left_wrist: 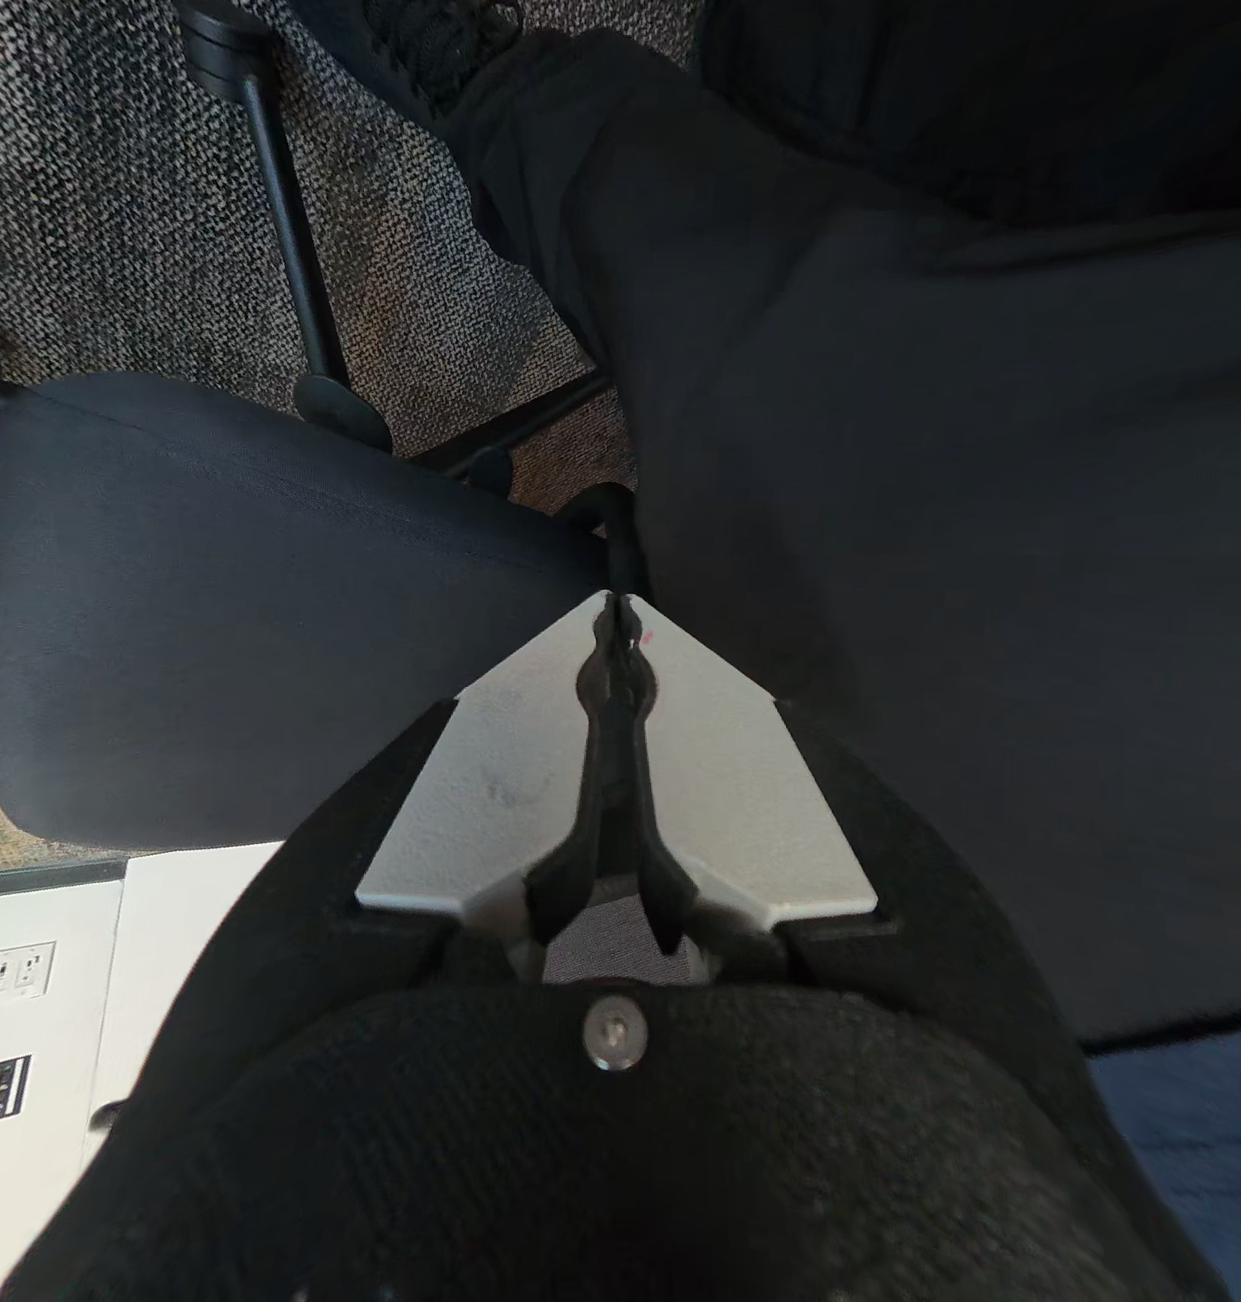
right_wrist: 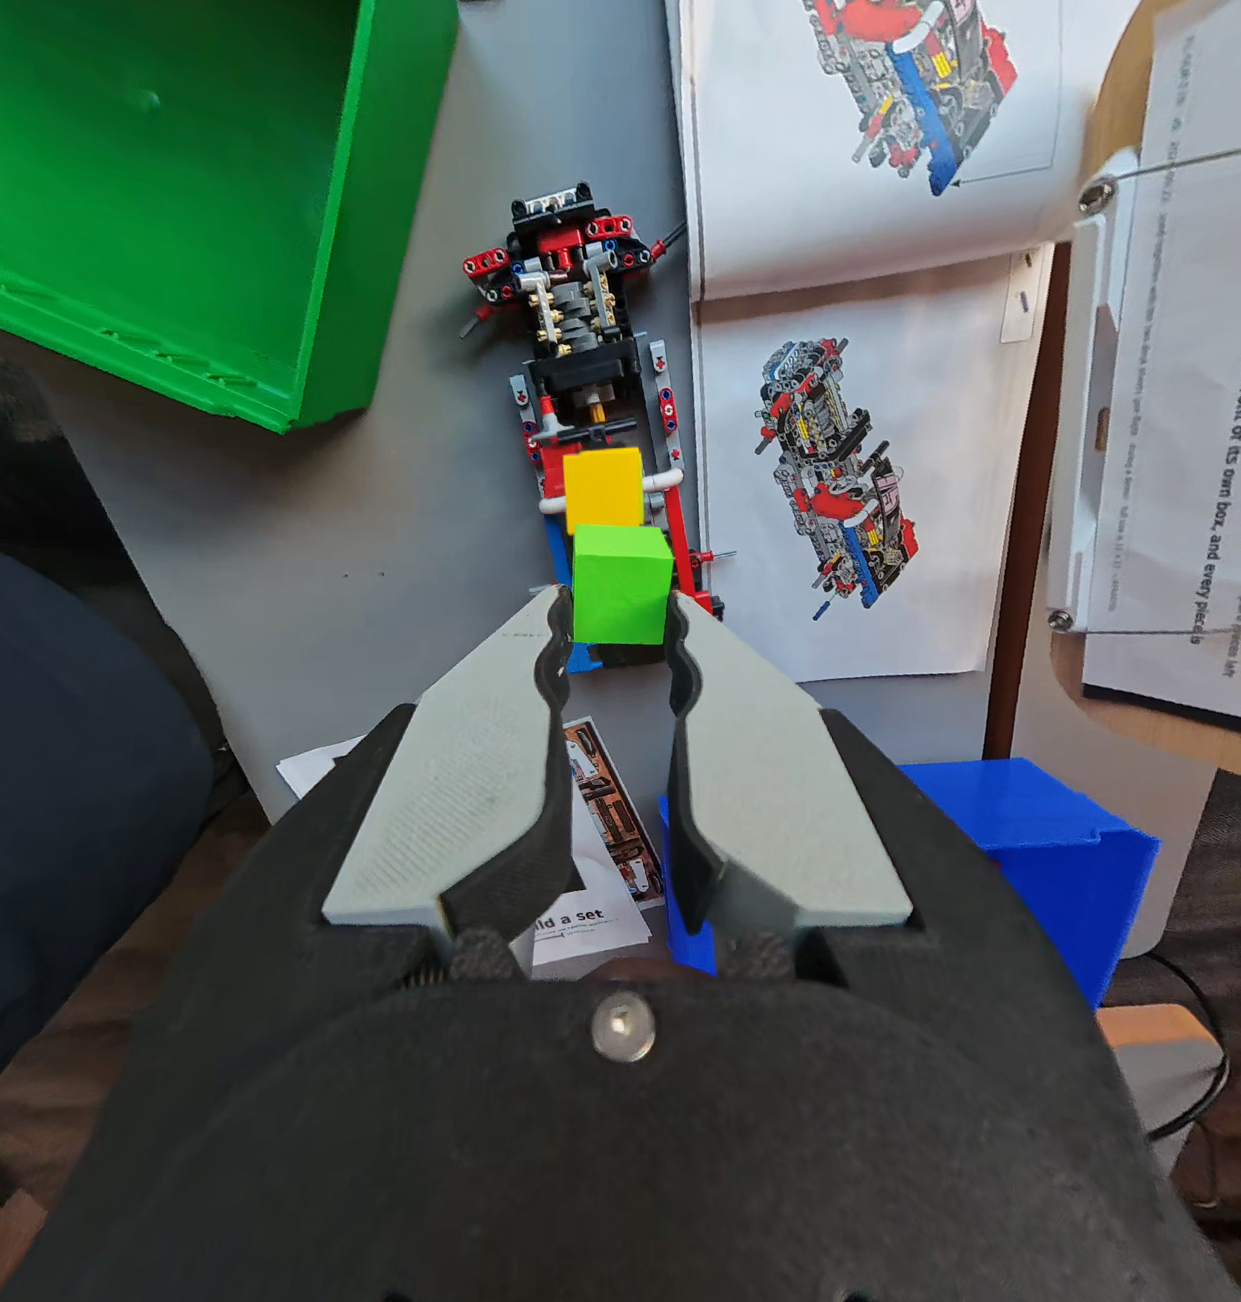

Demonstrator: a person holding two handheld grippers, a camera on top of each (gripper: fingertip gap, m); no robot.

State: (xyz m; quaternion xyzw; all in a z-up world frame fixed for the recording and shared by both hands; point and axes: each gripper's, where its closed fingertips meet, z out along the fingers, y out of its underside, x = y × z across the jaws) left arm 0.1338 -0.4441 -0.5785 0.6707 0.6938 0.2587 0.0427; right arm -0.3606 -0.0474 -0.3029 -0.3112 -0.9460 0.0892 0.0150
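In the left wrist view, the left gripper is seen with its fingers pressed together on nothing, above a dark fabric chair seat and speckled carpet. In the right wrist view, a bright green plastic cube is clamped between the right gripper's pads, just near of a yellow plastic cube on a red-and-black brick-built vehicle chassis, with a green plastic bin far left.

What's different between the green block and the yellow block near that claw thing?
The green cube is pinched between the right gripper's fingertips, while the yellow cube sits free beyond it, resting on the toy brick chassis. The green cube is nearer the camera and partly overlaps the yellow cube's lower edge. The green cube looks a little larger, perhaps only because it is closer. Both are plain, solid-coloured cubes.
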